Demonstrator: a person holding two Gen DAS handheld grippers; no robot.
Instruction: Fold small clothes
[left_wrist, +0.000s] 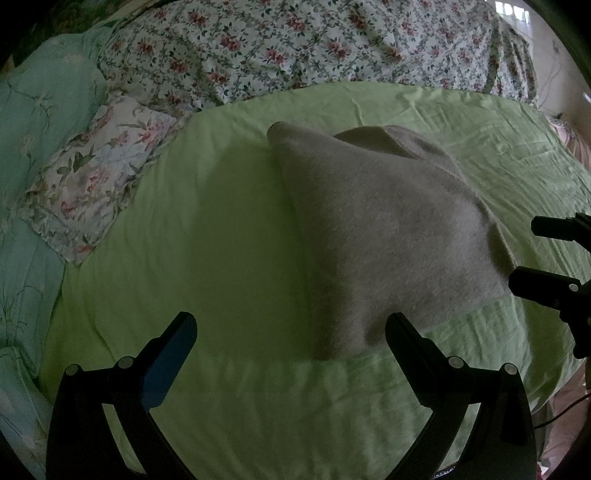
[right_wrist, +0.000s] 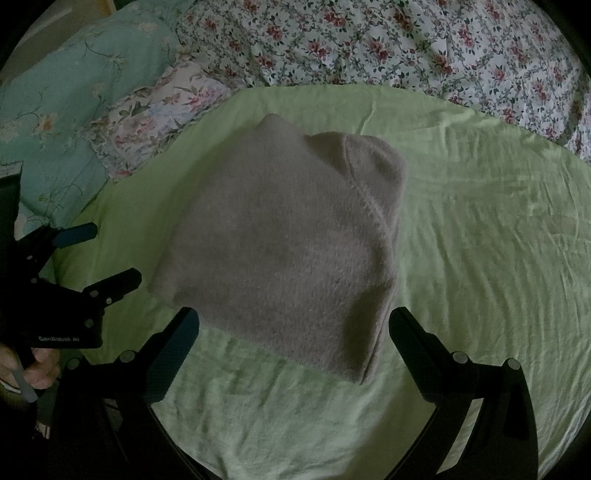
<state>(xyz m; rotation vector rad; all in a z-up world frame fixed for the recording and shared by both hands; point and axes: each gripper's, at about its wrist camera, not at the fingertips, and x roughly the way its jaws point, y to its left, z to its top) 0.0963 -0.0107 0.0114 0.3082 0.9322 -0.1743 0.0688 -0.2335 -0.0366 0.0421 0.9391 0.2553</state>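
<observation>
I see the folded sweater (right_wrist: 284, 251) on the bed (right_wrist: 480, 221) just ahead of both spread tongs, left (left_wrist: 291, 328) and right (right_wrist: 293, 325); its underside is hidden.

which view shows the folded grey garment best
The right wrist view: the grey garment sits near centre on the green sheet, with almost all its outline and a seam visible. In the left wrist view the garment is off to the right, seen obliquely, darker, its near edge partly behind a finger.
</observation>
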